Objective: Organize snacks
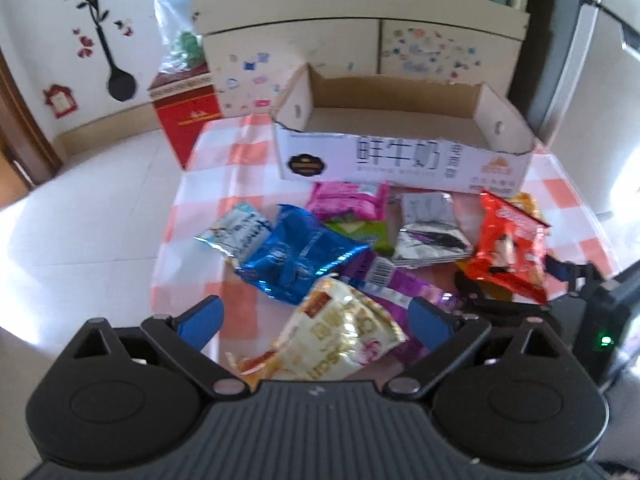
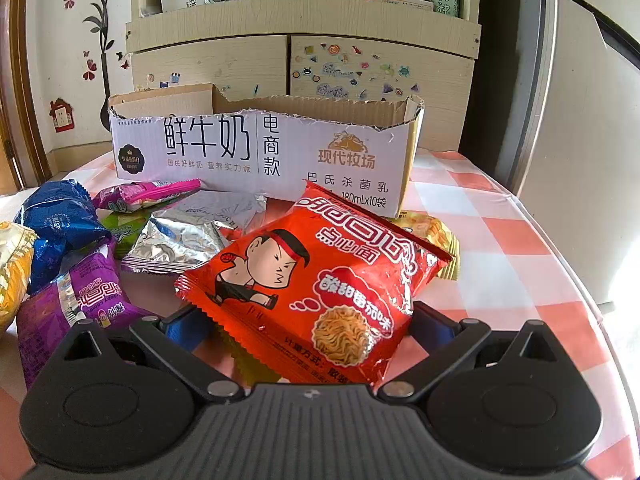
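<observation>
Left gripper (image 1: 316, 316) spread around gold packet (image 1: 340, 340), right gripper (image 2: 312, 332) likewise around red packet (image 2: 320, 280), over checked tablecloth (image 2: 520, 240).

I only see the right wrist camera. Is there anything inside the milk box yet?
Observer: No. The left wrist view looks down into the cardboard box, and its floor is bare.
Operator: What is my other gripper doing?
Observer: The left gripper has its fingers open on either side of a gold-and-white packet.
Operator: Is any snack hiding from me?
Observer: Yes, a pale blue-and-white packet lies just left of the blue packet.
</observation>
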The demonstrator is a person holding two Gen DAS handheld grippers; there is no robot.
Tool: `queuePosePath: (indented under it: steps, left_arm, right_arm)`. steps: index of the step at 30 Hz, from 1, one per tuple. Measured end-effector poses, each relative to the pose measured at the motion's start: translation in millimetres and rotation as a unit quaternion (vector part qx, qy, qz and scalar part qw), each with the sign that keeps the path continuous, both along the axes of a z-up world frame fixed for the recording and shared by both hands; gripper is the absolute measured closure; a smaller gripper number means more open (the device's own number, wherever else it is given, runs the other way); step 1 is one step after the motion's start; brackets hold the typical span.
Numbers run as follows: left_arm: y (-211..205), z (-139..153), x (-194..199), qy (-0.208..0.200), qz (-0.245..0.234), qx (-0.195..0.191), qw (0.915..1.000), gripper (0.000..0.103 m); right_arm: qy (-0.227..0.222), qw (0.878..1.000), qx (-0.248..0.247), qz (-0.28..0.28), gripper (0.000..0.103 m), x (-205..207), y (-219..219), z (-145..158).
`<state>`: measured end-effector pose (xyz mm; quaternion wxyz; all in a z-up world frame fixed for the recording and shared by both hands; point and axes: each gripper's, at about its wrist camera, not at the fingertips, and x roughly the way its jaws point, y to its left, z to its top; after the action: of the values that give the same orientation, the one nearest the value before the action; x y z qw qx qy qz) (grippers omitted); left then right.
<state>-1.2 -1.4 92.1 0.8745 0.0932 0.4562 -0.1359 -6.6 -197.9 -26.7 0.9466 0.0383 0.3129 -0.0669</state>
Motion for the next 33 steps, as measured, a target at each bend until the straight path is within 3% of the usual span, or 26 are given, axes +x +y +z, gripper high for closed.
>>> queuePosePath:
  steps: [2,7,11,16,19,26,33]
  left_arm:
    - [1,-1,1,-0.004,0.001,-0.013,0.9999,0.005]
    - [6,3,18,-0.042,0.031,0.021,0.9984,0.005]
    - [18,-1,51,-0.041,0.072,0.03,0.9961,0.005]
    - [30,-21,83,-0.046,0.106,0.075,0.9904,0.005]
    - [37,-33,100,-0.036,0.119,0.09,0.9881,0.005]
    - [41,-63,115,0.01,0.133,0.12,0.9838,0.006]
    - [43,-78,110,0.072,0.149,0.058,0.9845,0.006]
  right_arm:
    - [0.0,1.0,0.0,0.0,0.0,0,0,0]
    - [0.003,1.0,0.011,-0.001,0.0,-6,-1,3]
    - [0.001,0.997,-0.002,0.08,0.0,-18,-4,3]
    - [0.055,0.989,-0.009,0.134,0.0,-23,-2,15]
    - [0.068,0.988,0.004,0.135,0.0,-33,-6,28]
    - [0.006,0.99,-0.009,0.137,0.0,-33,-30,73]
    - [0.033,0.987,-0.005,0.156,0.0,24,-70,65]
